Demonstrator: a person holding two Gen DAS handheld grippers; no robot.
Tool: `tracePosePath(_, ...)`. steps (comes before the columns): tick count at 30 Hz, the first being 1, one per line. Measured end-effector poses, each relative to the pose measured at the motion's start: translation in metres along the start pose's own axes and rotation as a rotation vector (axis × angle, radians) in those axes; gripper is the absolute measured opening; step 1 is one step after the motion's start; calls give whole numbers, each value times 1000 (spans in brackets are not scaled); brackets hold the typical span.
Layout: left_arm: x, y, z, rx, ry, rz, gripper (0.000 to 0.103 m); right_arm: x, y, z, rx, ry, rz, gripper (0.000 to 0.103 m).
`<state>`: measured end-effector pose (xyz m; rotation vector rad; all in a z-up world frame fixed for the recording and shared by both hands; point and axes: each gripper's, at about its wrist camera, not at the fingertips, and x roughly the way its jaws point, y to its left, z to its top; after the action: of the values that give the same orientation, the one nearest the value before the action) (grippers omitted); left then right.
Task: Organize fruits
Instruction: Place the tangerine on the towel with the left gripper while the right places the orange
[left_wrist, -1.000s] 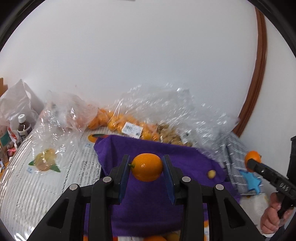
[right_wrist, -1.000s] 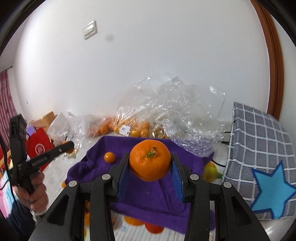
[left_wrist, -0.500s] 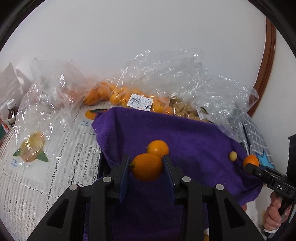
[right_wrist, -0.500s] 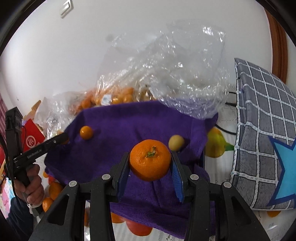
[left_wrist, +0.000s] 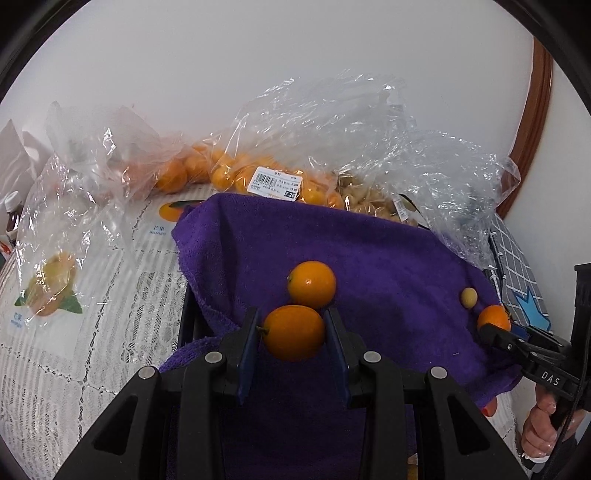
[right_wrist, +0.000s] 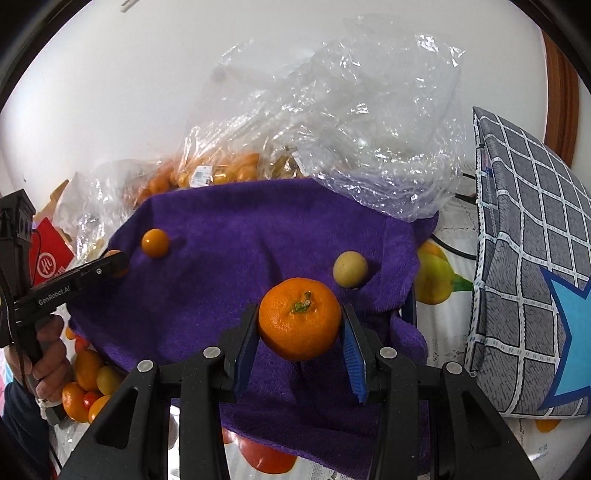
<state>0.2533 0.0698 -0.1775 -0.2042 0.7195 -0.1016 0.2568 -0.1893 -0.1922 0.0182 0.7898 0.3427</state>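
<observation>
Both hand-held grippers have been lowered toward the purple towel. At lower centre the left hand-held gripper is clamped on a kumquat, its long axis crosswise; the right hand-held gripper is clamped on a mandarin, just above the towel.

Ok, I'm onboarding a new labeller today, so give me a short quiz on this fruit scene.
1. True or false: both grippers hold fruit.
2. How many loose fruits lie on the purple towel?
3. Which gripper holds the mandarin with the green stem: A left, B right?

Key:
1. True: the left gripper grips a smooth kumquat, the right gripper the mandarin.
2. Two: an orange kumquat and a pale yellow fruit.
3. B.
</observation>
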Motion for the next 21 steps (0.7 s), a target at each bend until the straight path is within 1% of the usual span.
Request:
tracePosePath(4, 2, -1, 0, 2, 10, 16, 33, 7, 1, -1, -1, 22, -13, 43)
tracePosePath(10, 4, -3, 1, 10, 16, 32, 33, 7, 7, -3, -35, 18, -28, 44)
tracePosePath(12, 4, -3, 1, 10, 16, 33, 33, 5, 7, -2, -32, 9, -30, 49)
tracePosePath(13, 4, -3, 1, 11, 17, 32, 34, 4, 6, -2, -29, 2, -28, 53)
tracePosePath(15, 3, -3, 0, 13, 16, 25, 37, -2, 4, -1, -17, -24, -28, 57)
tracePosePath(17, 1, -3, 0, 18, 6, 17, 45, -6, 2, -1, -10, -34, -25, 61)
tracePosePath(19, -3, -4, 0, 20, -14, 15, 47, -8, 2, -1, -8, -29, -26, 61)
tracePosePath(21, -7, -3, -1, 20, -34, 13, 48, -14, 6, -1, -19, -53, -58, 61)
